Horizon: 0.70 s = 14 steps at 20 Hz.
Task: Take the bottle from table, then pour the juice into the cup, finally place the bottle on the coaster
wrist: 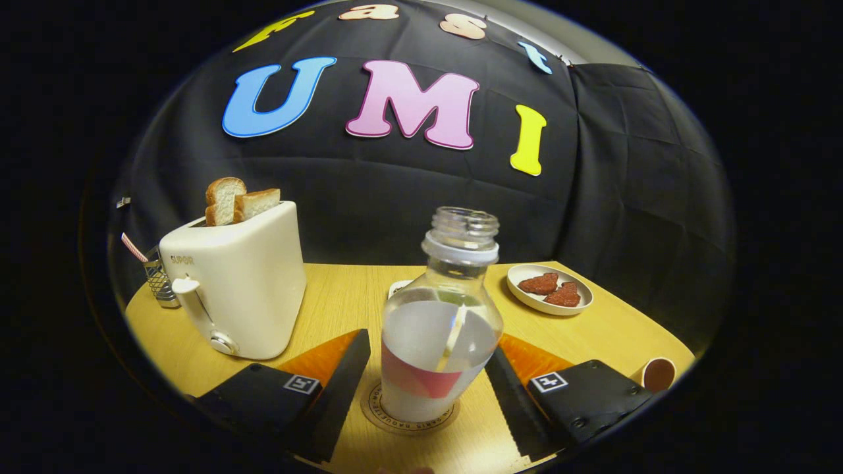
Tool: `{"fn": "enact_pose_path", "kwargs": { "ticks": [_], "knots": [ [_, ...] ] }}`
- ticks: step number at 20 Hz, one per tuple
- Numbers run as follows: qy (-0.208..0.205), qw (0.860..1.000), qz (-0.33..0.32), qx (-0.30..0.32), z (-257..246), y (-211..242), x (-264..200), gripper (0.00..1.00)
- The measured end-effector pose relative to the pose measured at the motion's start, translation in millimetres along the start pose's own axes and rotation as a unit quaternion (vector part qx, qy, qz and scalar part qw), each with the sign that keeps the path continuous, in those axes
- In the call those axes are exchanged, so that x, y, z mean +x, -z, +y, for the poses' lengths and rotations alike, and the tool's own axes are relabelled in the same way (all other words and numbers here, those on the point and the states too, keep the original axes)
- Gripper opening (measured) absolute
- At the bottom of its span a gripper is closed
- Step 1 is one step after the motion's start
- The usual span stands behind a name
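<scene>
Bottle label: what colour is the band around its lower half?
The bottle wears a white label with a pink-red band low down, seen best in the gripper view, between the open gripper fingers.

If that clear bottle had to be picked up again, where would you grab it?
Around the wide labelled belly of the bottle, coming straight in level from the near side. It stands upright on the coaster, between the open fingers of the hand-held gripper; the narrow uncapped neck offers less hold.
</scene>
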<state>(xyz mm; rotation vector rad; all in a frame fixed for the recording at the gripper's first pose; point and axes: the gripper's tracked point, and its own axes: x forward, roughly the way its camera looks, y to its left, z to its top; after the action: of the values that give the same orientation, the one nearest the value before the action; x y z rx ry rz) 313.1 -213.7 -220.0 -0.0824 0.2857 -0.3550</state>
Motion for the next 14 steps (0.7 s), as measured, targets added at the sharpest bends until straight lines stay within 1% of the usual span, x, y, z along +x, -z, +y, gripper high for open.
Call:
{"fn": "enact_pose_path", "kwargs": {
  "ticks": [1, 3, 6, 8, 10, 14],
  "knots": [
    [0.001, 1.000, -0.004, -0.003, -0.4, -4.5, -4.6, 0.98],
    [0.009, 1.000, -0.011, -0.009, -2.1, -13.7, -18.0, 0.97],
    [0.024, 1.000, -0.013, 0.012, -7.9, -19.0, -44.1, 0.97],
    [0.030, 0.999, -0.013, 0.012, -12.9, -25.3, -68.6, 0.97],
    [0.021, 0.999, -0.028, 0.018, -12.7, -39.6, -95.0, 0.97],
    [0.015, 0.996, -0.071, 0.056, -24.2, -78.2, -162.3, 0.97]
  ]
}}
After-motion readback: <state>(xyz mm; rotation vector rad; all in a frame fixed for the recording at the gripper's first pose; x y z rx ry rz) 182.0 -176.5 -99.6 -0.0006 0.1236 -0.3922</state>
